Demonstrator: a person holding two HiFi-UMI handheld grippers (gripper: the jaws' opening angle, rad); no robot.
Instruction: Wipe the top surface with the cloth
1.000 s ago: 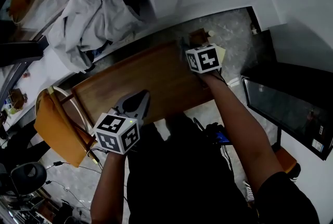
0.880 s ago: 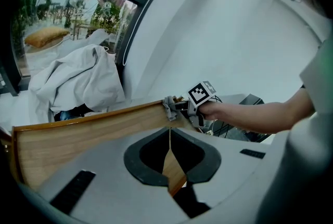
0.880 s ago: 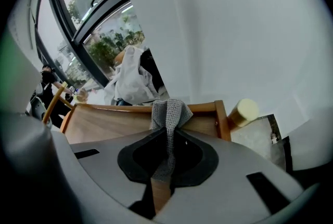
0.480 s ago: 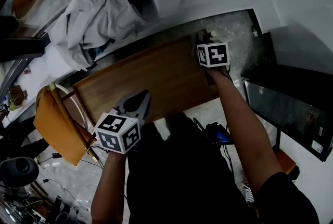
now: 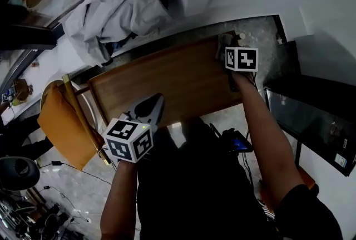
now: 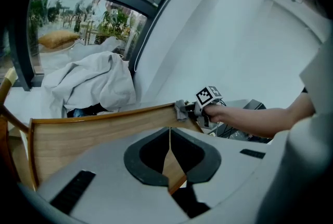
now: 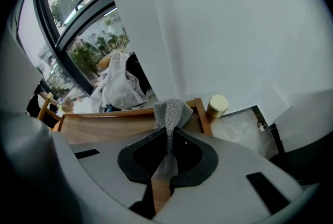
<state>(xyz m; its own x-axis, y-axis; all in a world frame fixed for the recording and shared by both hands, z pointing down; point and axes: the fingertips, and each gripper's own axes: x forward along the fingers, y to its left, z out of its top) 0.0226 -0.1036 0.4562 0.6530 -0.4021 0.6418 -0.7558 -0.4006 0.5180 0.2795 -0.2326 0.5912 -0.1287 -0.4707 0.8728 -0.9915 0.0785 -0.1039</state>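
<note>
Left gripper: jaws closed on nothing, held over the table's near edge, apparently to stay clear of the wiping. Right gripper: clamped on grey cloth, which sits at the far right corner, probably one end of a stroke.

The worktop is a rectangular slab of brown wood with the grain running along its length. It stands over a pale, speckled stone floor. A small grey knitted cloth lies bunched at the worktop's far right corner, against the edge. Its near end is pinched between the jaws of the right gripper.
</note>
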